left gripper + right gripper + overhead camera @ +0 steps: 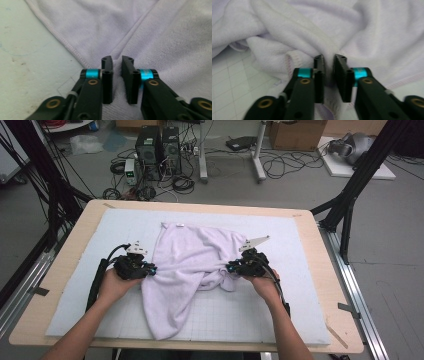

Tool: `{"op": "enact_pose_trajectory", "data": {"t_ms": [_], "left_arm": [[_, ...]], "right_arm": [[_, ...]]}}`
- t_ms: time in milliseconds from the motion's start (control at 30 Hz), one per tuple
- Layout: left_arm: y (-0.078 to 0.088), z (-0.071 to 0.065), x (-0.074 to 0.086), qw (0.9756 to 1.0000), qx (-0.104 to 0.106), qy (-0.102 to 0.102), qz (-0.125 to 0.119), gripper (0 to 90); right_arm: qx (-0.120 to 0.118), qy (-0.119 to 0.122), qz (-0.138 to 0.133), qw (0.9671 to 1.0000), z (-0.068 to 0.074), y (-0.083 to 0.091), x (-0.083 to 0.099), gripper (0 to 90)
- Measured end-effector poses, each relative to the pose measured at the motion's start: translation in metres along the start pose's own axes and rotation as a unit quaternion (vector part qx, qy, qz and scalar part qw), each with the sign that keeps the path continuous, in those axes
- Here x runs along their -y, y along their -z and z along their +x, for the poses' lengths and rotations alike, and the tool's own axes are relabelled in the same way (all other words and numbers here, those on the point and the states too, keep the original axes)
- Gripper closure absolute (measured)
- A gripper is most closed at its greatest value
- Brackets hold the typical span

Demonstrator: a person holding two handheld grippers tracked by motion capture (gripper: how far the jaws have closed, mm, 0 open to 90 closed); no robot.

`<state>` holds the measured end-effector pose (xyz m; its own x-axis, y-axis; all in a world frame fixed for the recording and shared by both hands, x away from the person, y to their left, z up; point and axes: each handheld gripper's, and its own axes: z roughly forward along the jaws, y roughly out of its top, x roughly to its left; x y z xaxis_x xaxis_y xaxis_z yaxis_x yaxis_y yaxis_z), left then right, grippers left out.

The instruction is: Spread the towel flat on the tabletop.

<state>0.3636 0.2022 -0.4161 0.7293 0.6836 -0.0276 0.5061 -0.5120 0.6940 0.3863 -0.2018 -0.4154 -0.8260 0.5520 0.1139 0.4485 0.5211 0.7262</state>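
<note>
A pale lilac towel (192, 265) lies rumpled on the white gridded mat (280, 310), with one long corner trailing toward the front edge. My left gripper (150, 269) is at the towel's left hem, and its jaws stand narrow with a fold of towel (150, 37) pinched between them. My right gripper (231, 267) is at the bunched right side, where creases fan out from it. In the right gripper view a thick ridge of towel (294, 32) runs straight into the narrow gap of the gripper (329, 58). In the left gripper view a crease leads into the gripper (117, 60).
The mat covers a wooden table (331, 270) with bare mat on both sides of the towel. Black frame legs (350, 195) stand at the table's far corners. Computer boxes (157, 145) and cables lie on the floor beyond.
</note>
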Motion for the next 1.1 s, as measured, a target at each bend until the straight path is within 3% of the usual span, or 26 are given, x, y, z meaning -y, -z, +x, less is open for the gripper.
{"op": "enact_pose_trajectory", "data": {"t_ms": [100, 167, 267, 367, 467, 600, 767, 800, 867, 900, 1000, 1100], "left_arm": [[0.017, -0.001, 0.000, 0.9997, -0.006, 0.009, -0.023, 59.9], [0.031, -0.005, 0.003, 0.9983, -0.009, 0.008, -0.057, 51.4], [0.045, -0.014, 0.009, 0.9965, -0.008, 0.004, -0.083, 47.8], [0.049, -0.026, 0.018, 0.9962, 0.002, -0.004, -0.087, 46.3], [0.044, -0.038, 0.025, 0.9963, 0.018, -0.014, -0.083, 46.5], [0.029, -0.050, 0.032, 0.9967, 0.033, -0.037, -0.064, 47.8], [0.003, -0.055, 0.040, 0.9981, 0.029, -0.048, -0.026, 56.1], [0.002, -0.055, 0.040, 0.9979, 0.022, -0.049, -0.035, 57.9], [0.002, -0.053, 0.038, 0.9985, 0.010, -0.045, -0.031, 70.1], [0.004, -0.051, 0.037, 0.9985, 0.011, -0.046, -0.026, 78.2], [0.006, -0.049, 0.037, 0.9984, 0.030, -0.044, -0.017, 89.5], [0.010, -0.049, 0.038, 0.9980, 0.038, -0.050, -0.012, 89.6]], "right_arm": [[0.011, 0.005, -0.027, 0.9996, 0.006, 0.016, -0.002, 68.9], [0.024, 0.016, -0.048, 0.9984, 0.016, 0.029, -0.002, 66.9], [0.030, 0.044, -0.056, 0.9970, 0.036, 0.041, -0.001, 63.1], [0.043, 0.074, -0.072, 0.9938, 0.059, 0.045, 0.003, 62.3], [0.023, 0.080, -0.075, 0.9937, 0.071, 0.037, 0.006, 59.6], [0.000, 0.076, -0.054, 0.9957, 0.074, 0.009, 0.013, 53.8], [0.016, 0.080, -0.026, 0.9963, 0.079, -0.019, 0.013, 56.7], [0.019, 0.083, -0.025, 0.9961, 0.080, -0.023, 0.013, 60.4], [0.022, 0.086, -0.018, 0.9958, 0.081, -0.030, 0.012, 70.6], [0.017, 0.089, -0.013, 0.9958, 0.080, -0.032, 0.012, 77.6], [-0.006, 0.086, -0.010, 0.9963, 0.078, -0.032, 0.012, 85.0], [-0.021, 0.085, -0.023, 0.9959, 0.077, -0.020, 0.013, 86.2]]}}
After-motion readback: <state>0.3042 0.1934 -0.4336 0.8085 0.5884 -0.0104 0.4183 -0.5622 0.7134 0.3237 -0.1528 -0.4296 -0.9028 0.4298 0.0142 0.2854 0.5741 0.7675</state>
